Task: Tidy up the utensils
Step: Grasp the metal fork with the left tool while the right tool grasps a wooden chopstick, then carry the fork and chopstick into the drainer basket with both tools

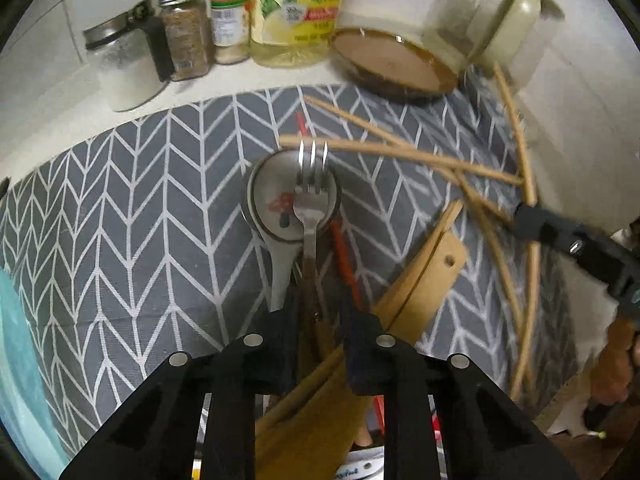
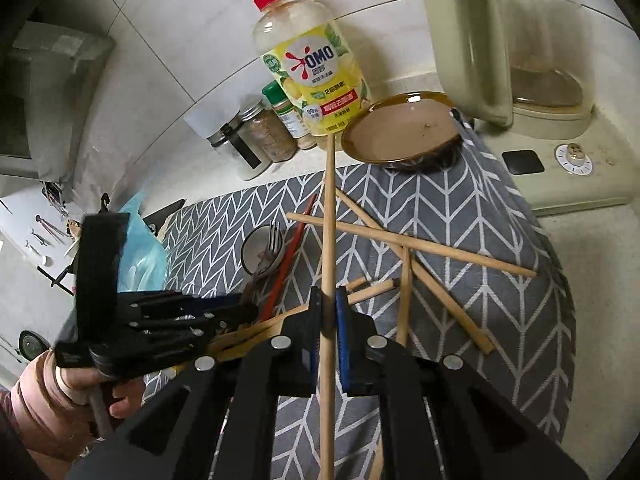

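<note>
On a grey chevron cloth (image 1: 140, 200) a metal fork (image 1: 314, 184) with a brown handle lies across a ceramic spoon (image 1: 272, 196) with a mushroom print. My left gripper (image 1: 320, 304) points down over the fork's handle. Its jaws are narrow, with the handle between them and a slit still showing on the right side. My right gripper (image 2: 329, 296) is shut on a wooden chopstick (image 2: 329, 208) that sticks up toward the bottle. Several more wooden chopsticks (image 2: 412, 246) lie crossed on the cloth, beside a red chopstick (image 2: 292, 248) and wooden spatulas (image 1: 424, 280).
A brown plate (image 2: 400, 132) sits at the cloth's far edge. Behind it stand a yellow detergent bottle (image 2: 308, 76), spice jars (image 1: 184, 32) and a cream kettle (image 2: 480, 40). A blue bag (image 2: 140, 248) lies at the cloth's left. A hand (image 2: 60, 384) holds the left gripper.
</note>
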`<state>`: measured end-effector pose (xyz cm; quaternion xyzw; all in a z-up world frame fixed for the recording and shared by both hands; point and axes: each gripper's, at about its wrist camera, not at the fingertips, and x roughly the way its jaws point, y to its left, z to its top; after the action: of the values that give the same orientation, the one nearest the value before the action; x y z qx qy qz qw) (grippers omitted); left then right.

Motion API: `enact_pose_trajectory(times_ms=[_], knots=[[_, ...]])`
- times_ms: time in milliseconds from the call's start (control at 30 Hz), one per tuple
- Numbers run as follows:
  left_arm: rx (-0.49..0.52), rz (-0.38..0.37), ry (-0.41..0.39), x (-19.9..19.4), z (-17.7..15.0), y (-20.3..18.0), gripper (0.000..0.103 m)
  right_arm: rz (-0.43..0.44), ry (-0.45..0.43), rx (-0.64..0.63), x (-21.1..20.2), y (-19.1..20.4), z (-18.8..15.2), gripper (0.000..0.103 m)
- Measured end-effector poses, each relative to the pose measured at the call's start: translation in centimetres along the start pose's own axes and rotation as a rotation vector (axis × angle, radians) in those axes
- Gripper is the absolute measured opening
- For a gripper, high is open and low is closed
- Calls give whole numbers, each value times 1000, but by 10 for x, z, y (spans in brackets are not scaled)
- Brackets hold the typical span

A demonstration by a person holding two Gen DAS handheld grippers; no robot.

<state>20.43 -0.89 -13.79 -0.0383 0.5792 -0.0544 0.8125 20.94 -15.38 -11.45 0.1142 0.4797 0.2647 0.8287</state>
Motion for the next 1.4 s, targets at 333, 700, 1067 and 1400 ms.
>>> enact_pose_trajectory(times_ms=[333, 700, 1067, 1400], knots=[[-148, -92, -95, -40, 1, 25, 7, 4, -54, 11, -15, 9, 2, 8], [-214, -167, -380, -192, -12, 66, 7, 168, -185, -97, -61, 107, 53, 8], [-388, 64, -446, -287, -85, 214, 8, 394, -4, -144, 29, 284, 57, 8], [-560, 54, -282, -204, -125, 298, 8, 185, 402, -34, 184, 345, 4, 8]])
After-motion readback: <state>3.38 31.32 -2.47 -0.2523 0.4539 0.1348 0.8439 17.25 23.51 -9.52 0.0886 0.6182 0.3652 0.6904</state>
